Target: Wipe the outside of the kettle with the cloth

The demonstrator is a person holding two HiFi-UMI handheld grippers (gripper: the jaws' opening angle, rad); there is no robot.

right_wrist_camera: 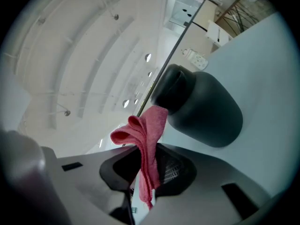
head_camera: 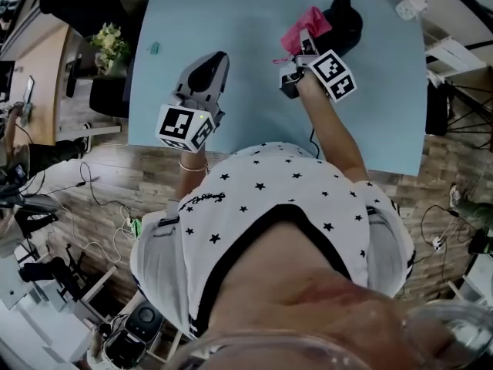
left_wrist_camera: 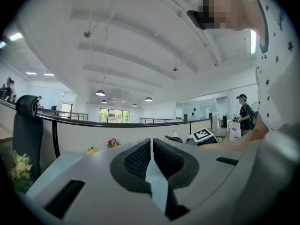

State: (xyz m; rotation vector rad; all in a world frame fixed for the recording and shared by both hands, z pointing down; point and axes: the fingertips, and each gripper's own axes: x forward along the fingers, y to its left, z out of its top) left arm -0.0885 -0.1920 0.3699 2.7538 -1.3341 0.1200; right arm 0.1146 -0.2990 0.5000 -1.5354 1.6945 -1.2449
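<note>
Well, L gripper [head_camera: 209,68] hangs over the near part of the blue table [head_camera: 246,114], jaws almost together w/ nothing between. Further right, R gripper [head_camera: 303,43] pinches the pink cloth [head_camera: 305,26], bunched against the black kettle [head_camera: 345,20] at the table's far side.

No words, brands or numbers can be read; the marker cubes [head_camera: 185,127] bear only black-and-white square patterns.

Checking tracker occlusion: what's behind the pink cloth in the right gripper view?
The black kettle, on the blue table; the pink cloth, clamped in the right gripper, covers a bit of its top edge. Whether they touch can't be told.
</note>
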